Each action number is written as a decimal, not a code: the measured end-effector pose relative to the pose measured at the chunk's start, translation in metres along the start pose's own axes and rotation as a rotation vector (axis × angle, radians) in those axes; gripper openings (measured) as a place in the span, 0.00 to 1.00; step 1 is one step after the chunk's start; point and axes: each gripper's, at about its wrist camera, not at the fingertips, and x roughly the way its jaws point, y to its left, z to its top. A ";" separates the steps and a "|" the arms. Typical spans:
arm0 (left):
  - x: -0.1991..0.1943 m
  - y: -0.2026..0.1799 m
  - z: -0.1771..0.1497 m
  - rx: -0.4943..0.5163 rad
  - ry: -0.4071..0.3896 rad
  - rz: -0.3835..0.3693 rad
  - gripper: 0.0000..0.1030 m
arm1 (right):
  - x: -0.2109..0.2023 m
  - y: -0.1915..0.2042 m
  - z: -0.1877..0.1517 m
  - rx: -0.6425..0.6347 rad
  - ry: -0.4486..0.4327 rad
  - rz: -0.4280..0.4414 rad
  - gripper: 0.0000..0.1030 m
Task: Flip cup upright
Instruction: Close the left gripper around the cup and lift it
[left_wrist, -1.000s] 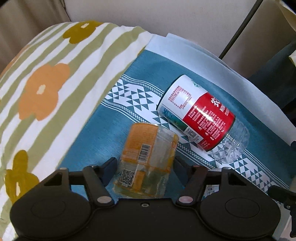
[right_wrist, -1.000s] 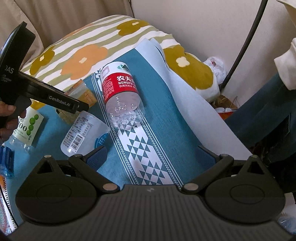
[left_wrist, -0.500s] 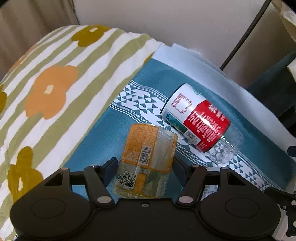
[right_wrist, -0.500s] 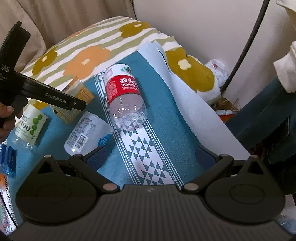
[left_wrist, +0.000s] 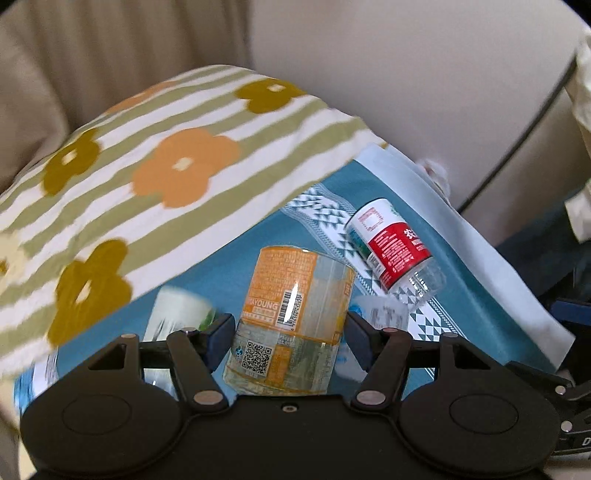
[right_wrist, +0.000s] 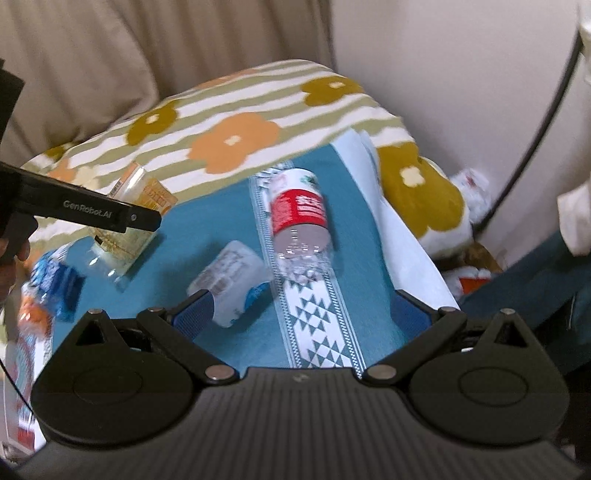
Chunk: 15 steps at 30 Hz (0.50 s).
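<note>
1. Cup, orange label, clamped in left gripper, over the cloth's left side, apparently lifted for the flip.
2. Right gripper jaws apart, empty, hovering near the cloth's front edge.
3. Right view alone shows the cup tilted; left view shows pad contact.

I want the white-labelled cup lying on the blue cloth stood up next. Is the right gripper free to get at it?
Probably yes. The right gripper is open and holds nothing, and the white-labelled cup lies on its side just ahead of its left finger, with nothing between them.
</note>
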 end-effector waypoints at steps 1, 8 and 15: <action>-0.007 0.001 -0.007 -0.030 -0.007 0.012 0.67 | -0.003 0.001 -0.001 -0.020 -0.004 0.016 1.00; -0.038 0.002 -0.065 -0.265 -0.017 0.060 0.67 | -0.011 0.006 -0.010 -0.149 -0.008 0.109 1.00; -0.027 -0.006 -0.122 -0.478 0.029 0.073 0.67 | 0.001 0.012 -0.031 -0.259 0.047 0.177 1.00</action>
